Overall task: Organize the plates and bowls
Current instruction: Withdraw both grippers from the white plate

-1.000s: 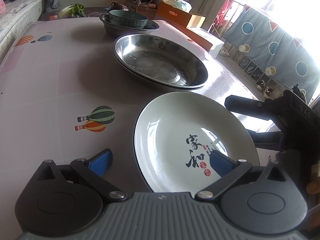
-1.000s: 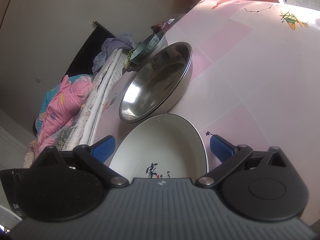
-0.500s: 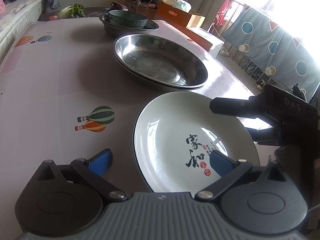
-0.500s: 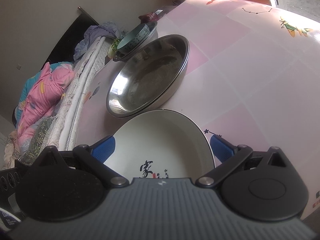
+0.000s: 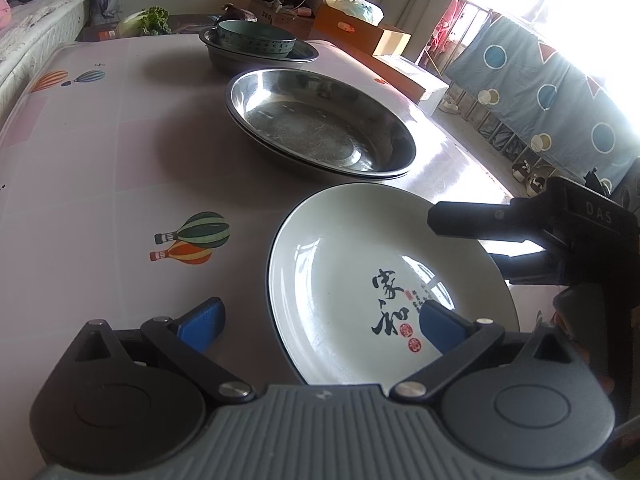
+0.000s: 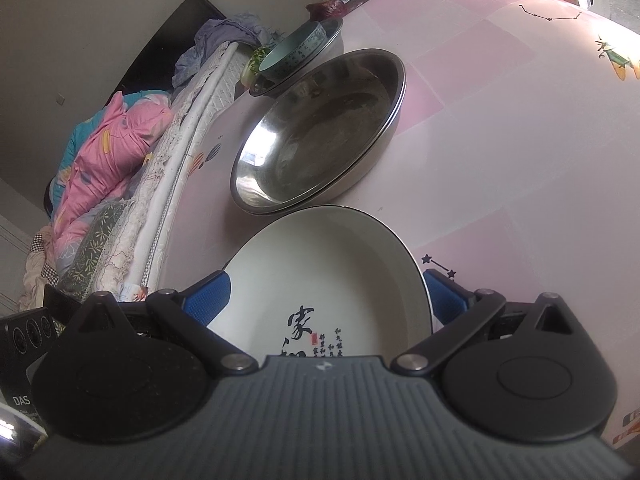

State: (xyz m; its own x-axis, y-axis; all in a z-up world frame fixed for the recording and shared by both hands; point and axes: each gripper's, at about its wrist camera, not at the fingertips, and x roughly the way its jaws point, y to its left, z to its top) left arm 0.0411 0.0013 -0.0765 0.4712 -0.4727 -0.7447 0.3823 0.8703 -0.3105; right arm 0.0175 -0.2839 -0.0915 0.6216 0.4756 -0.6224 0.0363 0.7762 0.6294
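Plate (image 5: 372, 280), white with black lettering, sits flat on the table (image 5: 100, 168) directly under both grippers. Right gripper (image 6: 326, 294) straddles the plate's near rim, fingers spread wide, one blue pad (image 6: 208, 294) off each side of the rim, nothing gripped. Left gripper (image 5: 320, 320) is also open and empty, one pad over the plate's inside, the other over bare tablecloth. Right gripper looks nearer to a usable grip: in the left wrist view its dark fingers reach over the plate's far right edge. Plate is round, so no long axis to line up with; what matters is that the rim lies between the right fingers (contact with rim not clear from here). Just beyond the plate, almost touching it, sit stacked steel basins (image 6: 320, 132), likely the target or the next stack; further back a teal bowl (image 5: 256, 40) rests inside another steel basin (image 5: 264, 54). Table carries a glossy pink tablecloth with hot-air balloon prints, probably slippery under the plate. Room: bed with pink bedding (image 6: 108, 152) beside the table, cardboard boxes (image 5: 360, 32) behind, bright window with a blue patterned cloth (image 5: 540, 92).
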